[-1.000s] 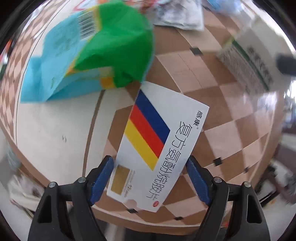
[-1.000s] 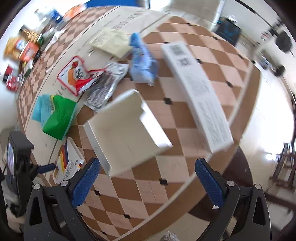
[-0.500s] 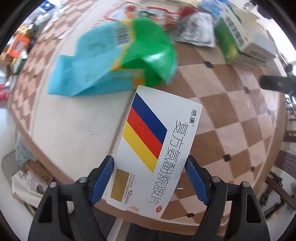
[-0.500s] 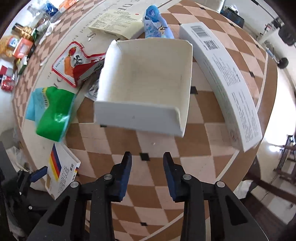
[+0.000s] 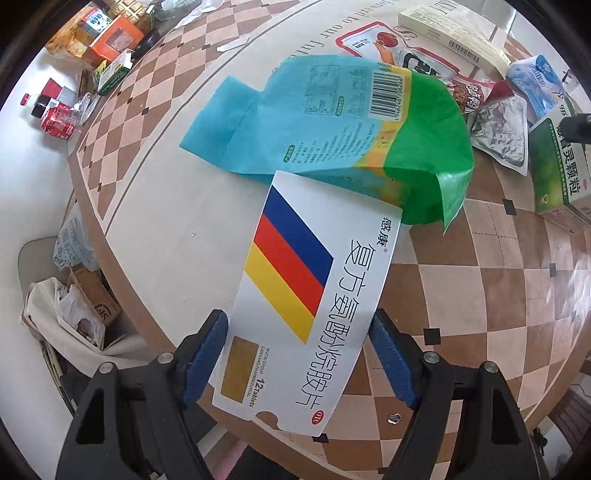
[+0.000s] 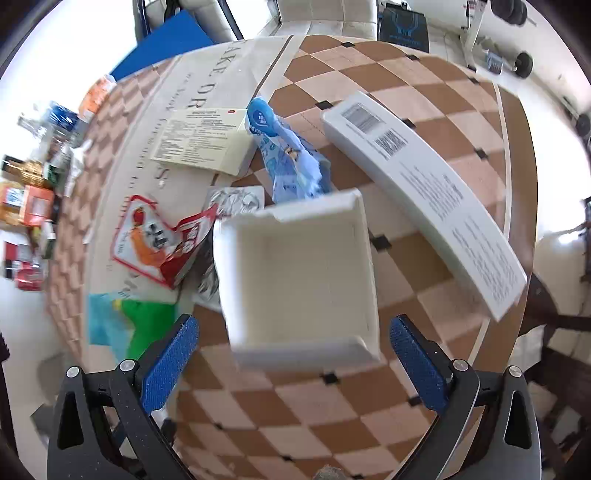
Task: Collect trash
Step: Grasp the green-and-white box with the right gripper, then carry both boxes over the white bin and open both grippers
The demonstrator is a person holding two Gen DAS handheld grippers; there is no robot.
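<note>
Left tool [image 5: 297, 354] is gripping a white medicine box [image 5: 308, 295] with blue, red and yellow stripes, its blue pads [image 5: 205, 354] pressing on the two long edges at the near end; the box is sticking forward over the edge of the checkered tabletop [image 5: 480, 295], and its far end is overlapping a teal and green bag [image 5: 332, 122] in the view. Beyond that bag a red and white wrapper [image 5: 373, 44], a silver pouch [image 5: 498, 129], a pale long carton [image 5: 450, 33], a blue packet [image 5: 535, 85] and a green box [image 5: 557, 173] are lying on the tabletop, the pouch touching the wrapper. Right tool [image 6: 295, 363] is hanging wide open with nothing between its pads [image 6: 170, 363], and a shallow white box lid [image 6: 295, 273] is sitting just ahead of it, blurred, open side up; cannot tell whether it is touching the tabletop [image 6: 332, 424]. A long white carton [image 6: 424, 199] is lying to the right of the lid, a blue packet [image 6: 288, 155] and a cream sheet [image 6: 207, 140] are lying behind it, and the red wrapper [image 6: 159, 240] and green bag [image 6: 129, 325] are lying to its left. Bottles and snack packs [image 5: 92, 40] are crowding the far left of the tabletop.
</note>
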